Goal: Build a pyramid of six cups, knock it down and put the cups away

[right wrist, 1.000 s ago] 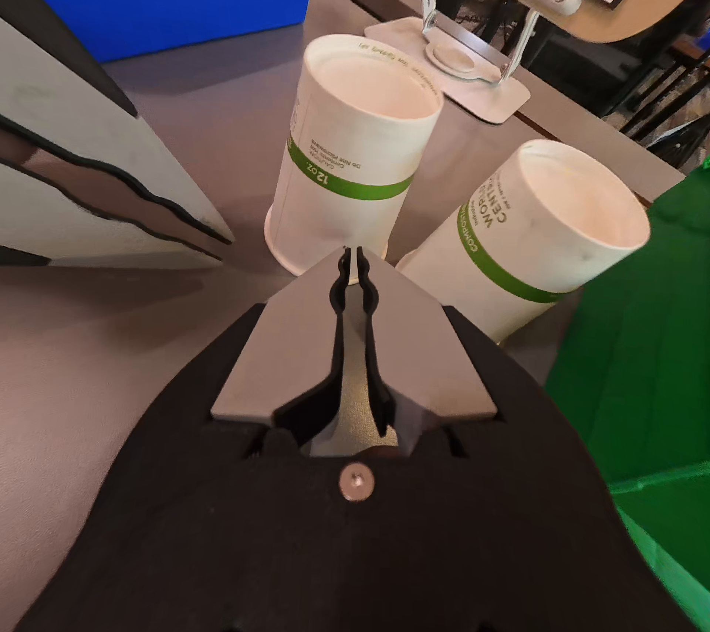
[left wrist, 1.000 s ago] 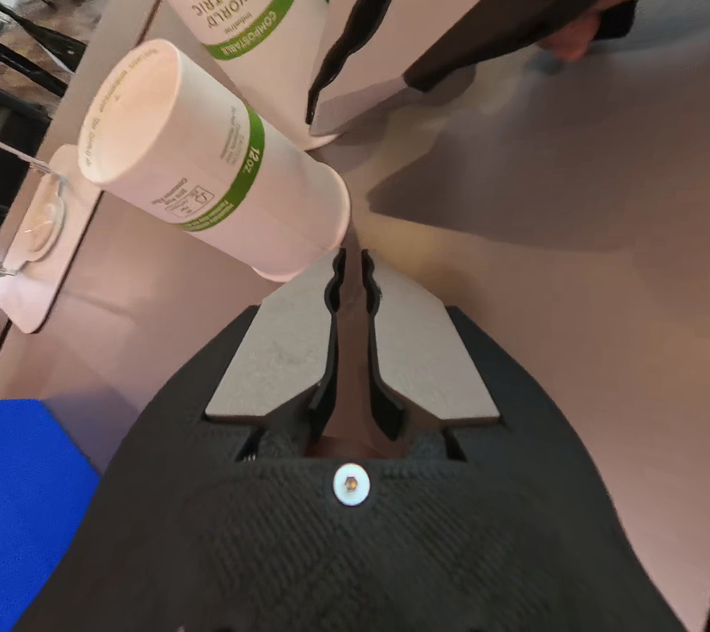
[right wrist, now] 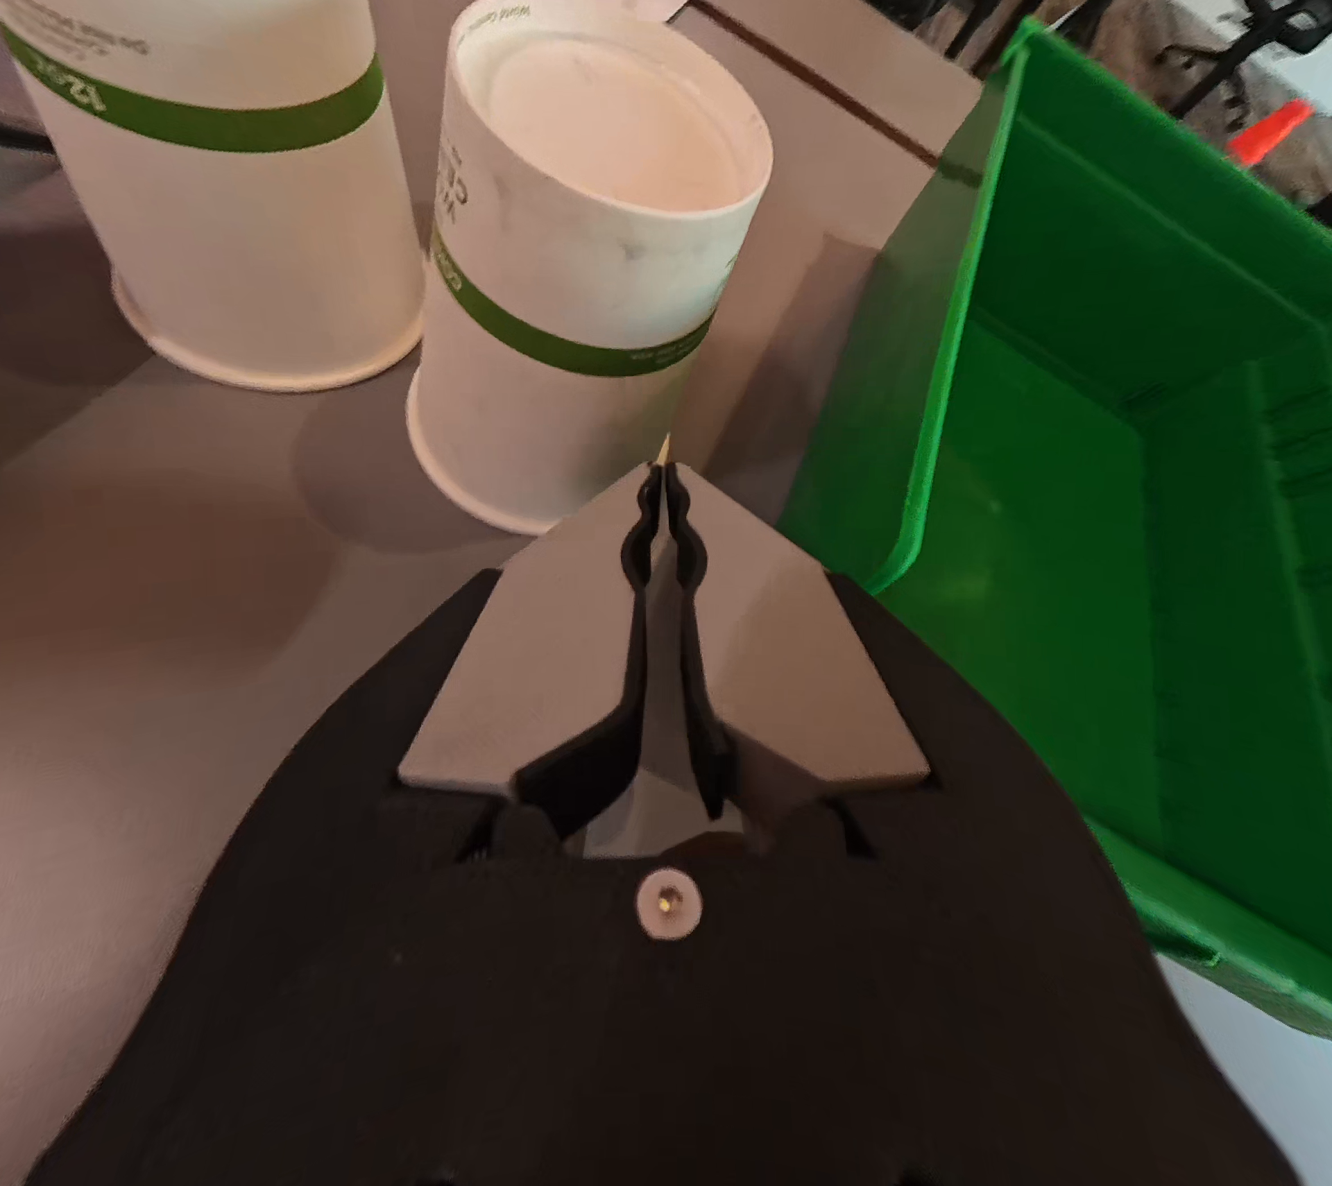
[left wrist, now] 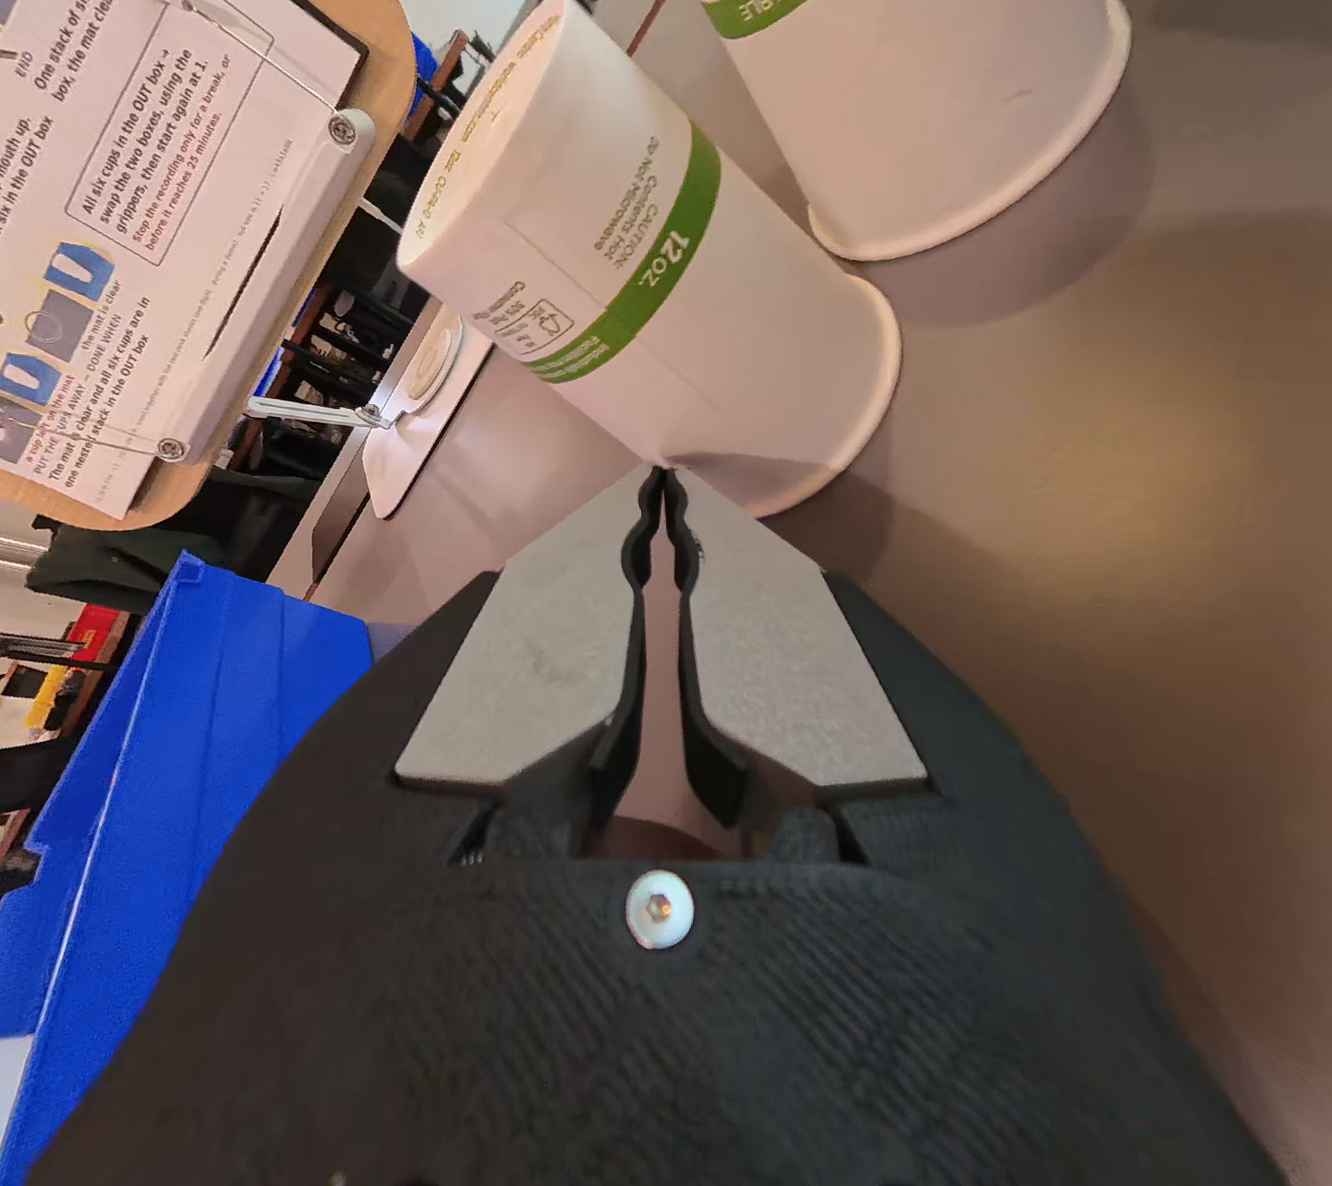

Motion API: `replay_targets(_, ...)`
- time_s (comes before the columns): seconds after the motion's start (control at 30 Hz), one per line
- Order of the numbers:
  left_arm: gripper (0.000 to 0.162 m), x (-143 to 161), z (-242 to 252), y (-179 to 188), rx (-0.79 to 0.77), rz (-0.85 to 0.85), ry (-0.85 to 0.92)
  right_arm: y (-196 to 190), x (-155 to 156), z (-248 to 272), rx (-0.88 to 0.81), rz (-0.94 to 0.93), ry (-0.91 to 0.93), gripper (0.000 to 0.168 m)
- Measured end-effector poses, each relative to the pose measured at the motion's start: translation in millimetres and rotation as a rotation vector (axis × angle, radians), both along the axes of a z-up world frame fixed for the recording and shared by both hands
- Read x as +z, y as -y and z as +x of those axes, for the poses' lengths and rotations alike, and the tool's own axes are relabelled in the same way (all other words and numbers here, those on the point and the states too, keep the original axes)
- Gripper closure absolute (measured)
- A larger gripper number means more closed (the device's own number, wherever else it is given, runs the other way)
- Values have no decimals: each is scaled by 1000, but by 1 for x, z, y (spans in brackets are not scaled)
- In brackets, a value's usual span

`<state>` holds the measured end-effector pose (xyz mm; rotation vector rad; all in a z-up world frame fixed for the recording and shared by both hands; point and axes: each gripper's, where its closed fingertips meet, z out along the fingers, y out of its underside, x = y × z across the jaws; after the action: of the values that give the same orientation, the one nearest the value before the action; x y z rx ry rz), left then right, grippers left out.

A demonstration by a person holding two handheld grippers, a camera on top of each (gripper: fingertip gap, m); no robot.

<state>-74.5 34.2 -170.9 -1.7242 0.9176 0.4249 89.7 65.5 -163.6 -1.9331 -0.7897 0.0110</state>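
- two white paper cups with green bands stand mouth-down on the grey table: one cup sits right ahead of your left gripper, and the other cup sits right ahead of your right gripper. they stand just beside each other, rims close; whether the rims touch, you cannot tell.
- only these two cups show, so by my reading you are early in laying the base row, with four cups not in view.
- both tongs are pressed together at the tips, with nothing in them; the left tips sit at the near cup's lower wall, possibly touching it.
- if you nudge the cups into line, push low near the rim with the shut tips; a push high on the wall is likely to tip a light paper cup.
- leave room for a third base cup and keep the gaps even, so upper cups can bridge two bases.
- the green bin stands just beside the right-hand cup; keep your right gripper off its wall.
- the blue bin lies to your left, and the stand plate sits behind the cups.
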Motion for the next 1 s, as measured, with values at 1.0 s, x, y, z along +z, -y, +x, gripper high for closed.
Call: replay_targets(1.0, 160, 13, -38, -13, 137, 66, 59, 18, 16, -35, 124, 152, -36, 139)
